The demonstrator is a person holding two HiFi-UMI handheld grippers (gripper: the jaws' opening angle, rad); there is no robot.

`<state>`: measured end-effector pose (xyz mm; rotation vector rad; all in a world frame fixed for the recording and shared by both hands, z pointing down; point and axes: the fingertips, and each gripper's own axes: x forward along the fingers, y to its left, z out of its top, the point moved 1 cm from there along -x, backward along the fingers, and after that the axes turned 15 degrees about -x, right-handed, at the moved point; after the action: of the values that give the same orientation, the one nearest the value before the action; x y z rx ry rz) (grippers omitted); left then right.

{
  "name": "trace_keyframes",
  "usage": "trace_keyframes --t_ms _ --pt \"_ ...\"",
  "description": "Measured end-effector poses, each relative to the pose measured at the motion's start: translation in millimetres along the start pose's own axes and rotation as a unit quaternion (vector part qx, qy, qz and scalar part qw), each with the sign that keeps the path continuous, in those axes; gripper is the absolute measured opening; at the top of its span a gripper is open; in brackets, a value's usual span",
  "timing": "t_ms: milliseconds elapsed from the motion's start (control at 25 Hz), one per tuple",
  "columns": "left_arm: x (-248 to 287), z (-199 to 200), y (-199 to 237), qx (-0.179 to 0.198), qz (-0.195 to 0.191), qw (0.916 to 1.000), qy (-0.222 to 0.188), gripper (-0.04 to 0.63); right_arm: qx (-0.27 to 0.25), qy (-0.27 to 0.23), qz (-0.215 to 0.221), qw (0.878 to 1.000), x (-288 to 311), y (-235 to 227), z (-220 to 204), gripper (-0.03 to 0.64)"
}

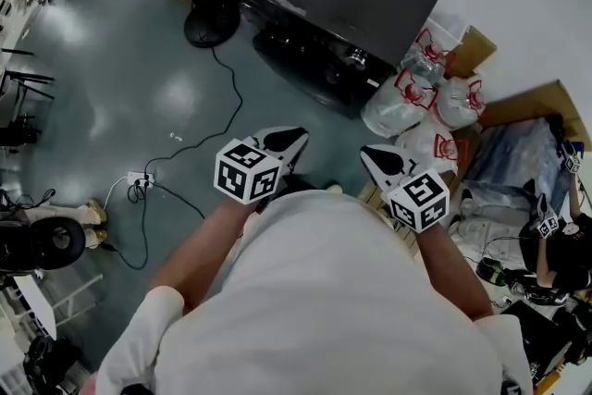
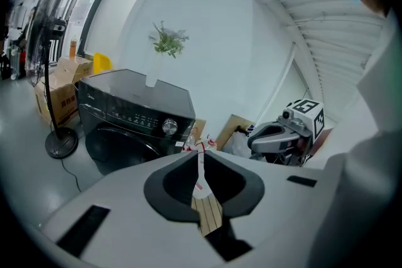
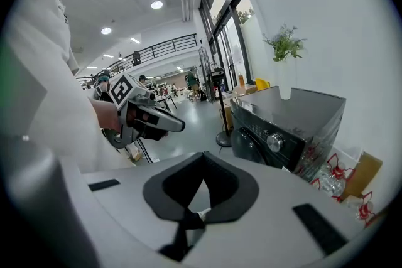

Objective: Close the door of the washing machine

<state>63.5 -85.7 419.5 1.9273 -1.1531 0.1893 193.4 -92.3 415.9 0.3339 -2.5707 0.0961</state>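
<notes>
Door [image 2: 116, 149] of the black washing machine [image 2: 139, 100] looks flush; left gripper [image 2: 201, 154] and right gripper [image 3: 204, 159] hover short of it, jaws together, empty; any confirming press should land square.

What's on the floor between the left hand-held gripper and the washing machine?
Nothing: in the head view, only bare floor separates the left hand-held gripper from the washing machine.
</notes>
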Motion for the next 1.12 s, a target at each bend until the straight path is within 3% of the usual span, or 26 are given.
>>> trace_keyframes --t_ms 1120 --pt "0.2 23.6 57.9 0.001 -0.014 0.9996 0.026 0.040 0.018 0.019 -0.016 1.000 52.1 -9.7 17.0 0.008"
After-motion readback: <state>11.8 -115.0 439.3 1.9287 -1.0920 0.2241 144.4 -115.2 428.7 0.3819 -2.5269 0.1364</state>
